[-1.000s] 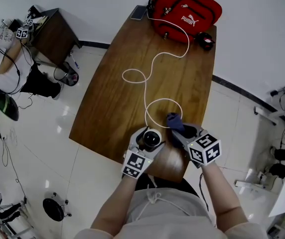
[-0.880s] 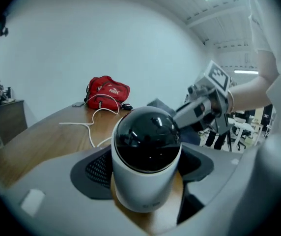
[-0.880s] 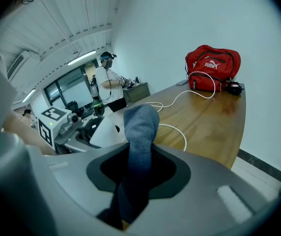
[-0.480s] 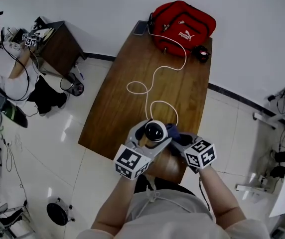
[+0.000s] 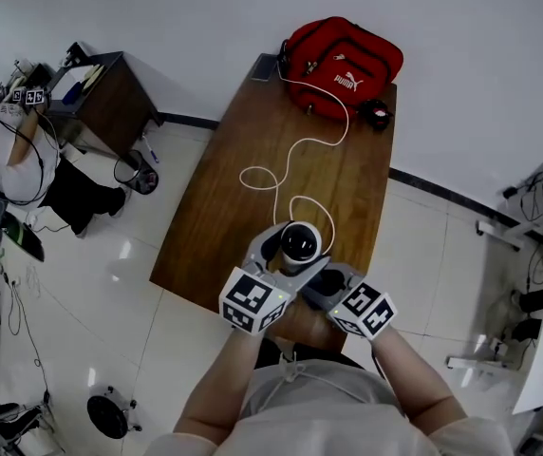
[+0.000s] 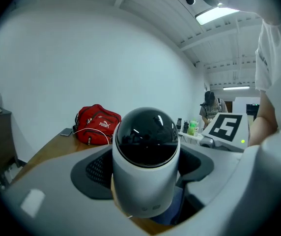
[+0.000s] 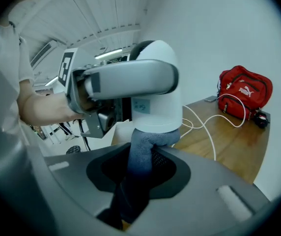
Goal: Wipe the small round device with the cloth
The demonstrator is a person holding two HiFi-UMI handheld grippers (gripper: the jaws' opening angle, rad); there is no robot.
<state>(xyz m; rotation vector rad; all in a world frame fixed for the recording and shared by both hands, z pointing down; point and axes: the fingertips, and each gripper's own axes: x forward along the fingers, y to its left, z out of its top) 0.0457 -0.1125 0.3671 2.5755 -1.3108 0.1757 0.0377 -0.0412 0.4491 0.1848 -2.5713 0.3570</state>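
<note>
The small round device (image 5: 299, 244) is a white cylinder with a black dome (image 6: 147, 137). My left gripper (image 5: 287, 256) is shut on it and holds it lifted above the near end of the wooden table (image 5: 252, 160). My right gripper (image 5: 327, 284) is shut on a dark blue cloth (image 7: 141, 154), whose bunched end presses against the underside of the device (image 7: 156, 97). In the left gripper view a bit of the cloth (image 6: 172, 209) shows beneath the device. The device's white cable (image 5: 295, 145) trails across the table.
A red bag (image 5: 342, 55) lies at the table's far end, with a phone (image 5: 265, 66) to its left and a small black object (image 5: 378, 113) to its right. A dark side cabinet (image 5: 110, 98) and a seated person (image 5: 15, 160) are at the far left on the tiled floor.
The left gripper has lifted the device higher and turned it. The right gripper with the cloth has moved from beside the device to under its base.
</note>
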